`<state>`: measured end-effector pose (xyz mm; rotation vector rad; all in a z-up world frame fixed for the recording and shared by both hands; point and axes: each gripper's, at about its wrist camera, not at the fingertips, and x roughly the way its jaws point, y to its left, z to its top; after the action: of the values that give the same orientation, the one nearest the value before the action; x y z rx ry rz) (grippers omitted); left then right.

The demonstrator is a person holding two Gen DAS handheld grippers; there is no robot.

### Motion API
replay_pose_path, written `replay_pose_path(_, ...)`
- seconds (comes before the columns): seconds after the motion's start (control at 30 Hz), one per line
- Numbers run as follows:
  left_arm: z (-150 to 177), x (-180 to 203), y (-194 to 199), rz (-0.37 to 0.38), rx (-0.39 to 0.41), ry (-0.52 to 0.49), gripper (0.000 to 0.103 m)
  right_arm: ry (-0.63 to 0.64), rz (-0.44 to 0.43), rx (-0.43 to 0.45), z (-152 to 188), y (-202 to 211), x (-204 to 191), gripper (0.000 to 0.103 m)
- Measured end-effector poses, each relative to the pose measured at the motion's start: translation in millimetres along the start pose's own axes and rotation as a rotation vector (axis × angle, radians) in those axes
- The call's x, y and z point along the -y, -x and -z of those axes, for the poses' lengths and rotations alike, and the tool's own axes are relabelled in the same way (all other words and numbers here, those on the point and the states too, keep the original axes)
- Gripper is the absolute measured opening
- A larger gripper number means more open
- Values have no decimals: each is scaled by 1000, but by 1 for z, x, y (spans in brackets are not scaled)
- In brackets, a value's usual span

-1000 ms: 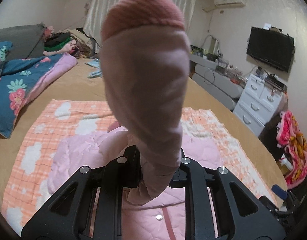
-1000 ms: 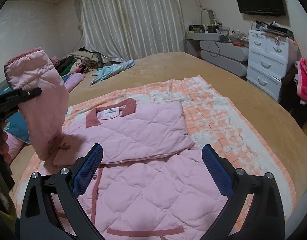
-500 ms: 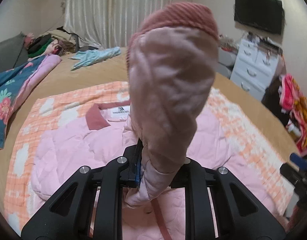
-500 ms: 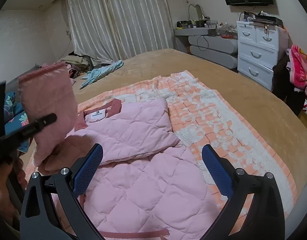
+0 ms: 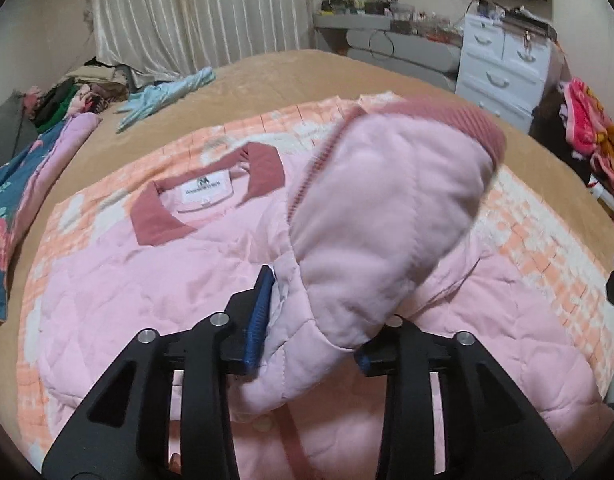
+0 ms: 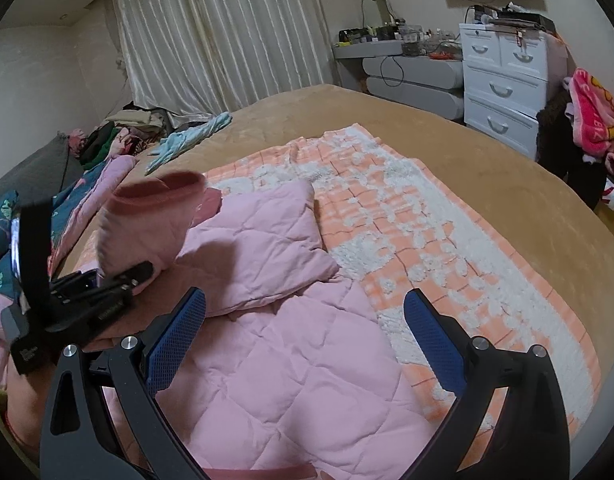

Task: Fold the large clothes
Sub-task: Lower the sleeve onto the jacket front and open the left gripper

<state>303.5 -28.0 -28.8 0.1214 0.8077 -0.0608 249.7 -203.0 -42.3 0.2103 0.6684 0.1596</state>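
Sleeve (image 5: 387, 216) lowered, cuff now pointing far-right, left tool (image 5: 307, 344) opening around it, right tool (image 6: 303, 344) spread.

Dim, warm indoor light, soft shadows, no glare. Heavy fisheye bending and black vignette in every corner of both views. Pink sleeve (image 5: 387, 216) is motion-blurred at centre of the left wrist view; the rest is fairly sharp.

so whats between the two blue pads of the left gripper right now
In the left wrist view, the pink jacket's sleeve runs up between the left gripper's pads; its jaws are opening. The right gripper is open, holding nothing.
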Motion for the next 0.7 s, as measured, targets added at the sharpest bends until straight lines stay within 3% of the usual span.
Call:
replay_pose_path(0.13,6,13,-5,38,-48,-37,55,-13,0,-1,0,0,5,99)
replay_pose_path(0.17,8,16,-6,54,-60,-46,66,-14,4,1,0,1,6,99)
replay_pose_path(0.33,21,20,5,177,-105,-54,94,-25,9,-1,1,-1,12,99)
replay_pose_path(0.5,28,4,20,248,-99,-5,94,-26,13,-14,1,-5,13,99)
replay_pose_path(0.7,29,-43,34,186,-79,91,94,-1,-11,-37,2,-13,-1,99)
